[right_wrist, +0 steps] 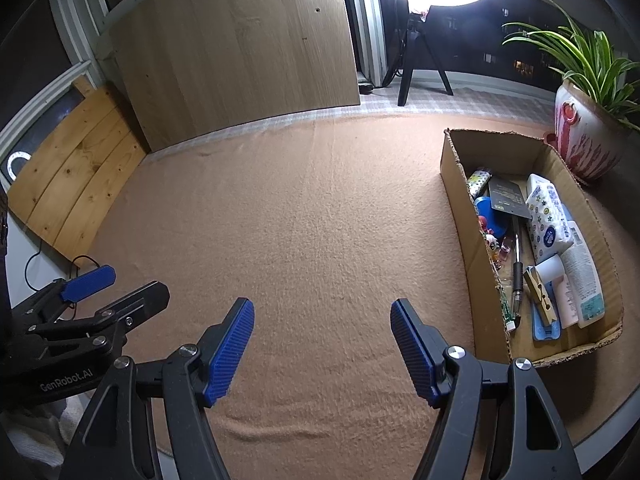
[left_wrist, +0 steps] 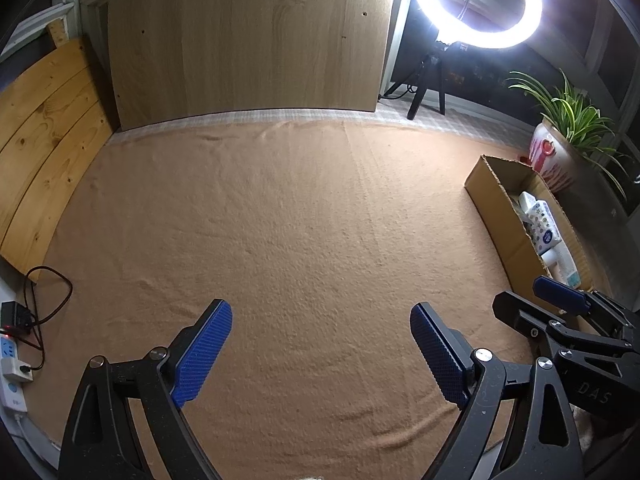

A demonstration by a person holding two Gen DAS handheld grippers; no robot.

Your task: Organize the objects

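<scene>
A cardboard box (right_wrist: pixel 456 168) stands at the right of the tan cloth (right_wrist: pixel 320 220). It holds a tissue pack (right_wrist: pixel 546 220), a white lotion tube (right_wrist: pixel 584 280), a wooden clothespin (right_wrist: pixel 540 292), a black pen (right_wrist: pixel 517 276), a dark card (right_wrist: pixel 508 198), a blue lid (right_wrist: pixel 490 214) and small toys. The box also shows in the left wrist view (left_wrist: pixel 496 208). My right gripper (right_wrist: pixel 322 350) is open and empty over the cloth, left of the box. My left gripper (left_wrist: pixel 320 352) is open and empty over bare cloth. Each gripper appears in the other's view, the right (left_wrist: pixel 560 292) and the left (right_wrist: pixel 90 280).
A potted spider plant (right_wrist: pixel 588 136) stands behind the box. A ring light on a tripod (left_wrist: pixel 476 4) stands at the back. A wooden panel (left_wrist: pixel 248 36) and pine boards (left_wrist: pixel 44 136) lean at the back and left. A power strip with cables (left_wrist: pixel 12 356) lies at the left edge.
</scene>
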